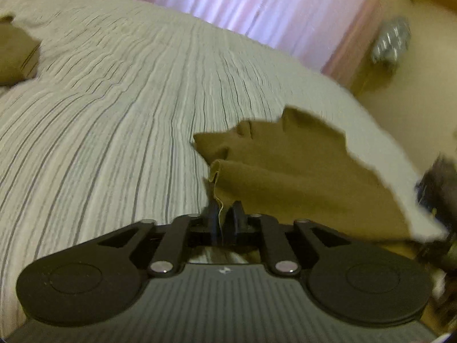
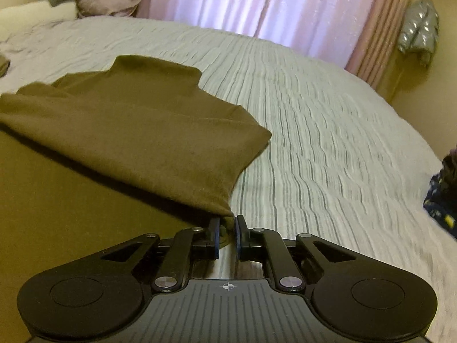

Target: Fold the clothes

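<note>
1. The left hand-held gripper [image 1: 224,210] has its jaws slightly apart, with the hem of the olive-brown garment [image 1: 300,177] and a loose thread lying between them; whether the pads press on the cloth I cannot tell.
2. The right hand-held gripper [image 2: 227,223] is clamped on a gathered corner of the same olive-brown garment [image 2: 137,131].
3. The garment lies spread on the bed [image 2: 328,143], on its pale striped cover, partly folded over itself, with a raised collar or cuff at its far end.
4. A dark patterned cloth [image 2: 441,200] sits at the bed's right edge.
5. Beyond the bed hang pink curtains [image 2: 257,3]; a silvery jacket [image 2: 418,28] hangs on the wall to the right.
</note>
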The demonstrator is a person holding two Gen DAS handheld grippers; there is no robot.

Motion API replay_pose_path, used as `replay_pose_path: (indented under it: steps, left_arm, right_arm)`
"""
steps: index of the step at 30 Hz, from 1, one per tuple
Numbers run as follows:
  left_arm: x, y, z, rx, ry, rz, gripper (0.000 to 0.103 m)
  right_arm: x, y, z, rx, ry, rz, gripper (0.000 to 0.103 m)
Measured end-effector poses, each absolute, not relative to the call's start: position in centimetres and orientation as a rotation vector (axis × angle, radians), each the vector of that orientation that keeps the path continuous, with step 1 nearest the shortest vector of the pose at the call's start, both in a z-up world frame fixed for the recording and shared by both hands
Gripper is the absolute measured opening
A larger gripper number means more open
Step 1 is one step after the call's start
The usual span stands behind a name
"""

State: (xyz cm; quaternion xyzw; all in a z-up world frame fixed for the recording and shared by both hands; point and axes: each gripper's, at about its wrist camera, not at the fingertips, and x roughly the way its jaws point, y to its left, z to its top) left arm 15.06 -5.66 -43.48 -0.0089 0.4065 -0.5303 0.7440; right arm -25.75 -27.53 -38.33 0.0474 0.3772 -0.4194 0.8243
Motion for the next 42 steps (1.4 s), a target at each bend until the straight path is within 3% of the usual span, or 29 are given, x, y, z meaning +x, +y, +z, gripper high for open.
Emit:
replay_pose_path:
  steps: [4,5,6,8,10,12,16,18,22,28,31,35,37,39,42]
  left_arm:
    - [16.6,-5.9,-43.1,-0.137,0.967,-1.165,0.023]
    - [16.9,-6.1,-43.3,-0.151,0.990,-1.161,0.024]
    - [17.1,-6.5,-43.6,-0.157,1.011,-1.157,0.025]
    - [17.8,-7.1,-43.9,-0.173,1.030,-1.140,0.025]
    - [18.0,-7.5,-43.6,-0.208,1.030,-1.156,0.020]
    - [17.5,-7.8,-42.5,-0.205,0.966,-1.212,0.002]
    - [15.9,-7.7,-39.5,-0.241,0.708,-1.402,0.001]
    - [15.9,-7.6,-39.7,-0.237,0.664,-1.399,0.002]
    - [16.3,-9.4,-44.2,0.101,0.860,-1.201,0.006]
    - [16.5,-8.5,-41.2,0.031,0.768,-1.142,0.013]
    - [17.4,-8.4,-40.5,-0.024,0.827,-1.168,0.027]
    - [18.5,-8.6,-41.8,-0.090,0.948,-1.164,0.027]
    - [18.8,-8.8,-42.5,-0.094,0.960,-1.151,0.025]
    - [19.0,-9.2,-43.2,-0.103,0.968,-1.144,0.024]
    - [19.2,-9.5,-43.6,-0.116,0.967,-1.156,0.010]
  right_arm:
    - [-25.9,-27.1,-37.8,0.066,0.817,-0.873,0.010]
    - [-26.0,-27.1,-37.5,0.067,0.808,-0.873,0.020]
    - [-26.1,-27.1,-37.1,0.072,0.792,-0.874,0.047]
    - [-26.4,-27.0,-36.3,0.084,0.758,-0.869,0.073]
    - [-26.7,-27.0,-35.3,0.103,0.729,-0.854,0.073]
    - [-27.1,-27.4,-34.6,0.130,0.710,-0.869,0.073]
    - [-28.2,-28.6,-34.1,0.203,0.670,-0.906,0.073]
    - [-28.4,-28.9,-34.2,0.218,0.666,-0.926,0.073]
    - [-28.5,-29.2,-34.3,0.258,0.660,-0.927,0.073]
    - [-28.1,-29.9,-33.6,0.270,0.632,-0.926,0.073]
    - [-27.7,-31.1,-33.0,0.321,0.576,-0.888,0.073]
    - [-27.9,-34.2,-33.1,0.487,0.512,-0.842,0.072]
    - [-28.4,-36.3,-33.7,0.623,0.460,-0.819,0.063]
    - [-29.1,-38.6,-34.8,0.781,0.388,-0.788,0.061]
    - [-29.8,-41.0,-35.9,0.893,0.324,-0.786,0.058]
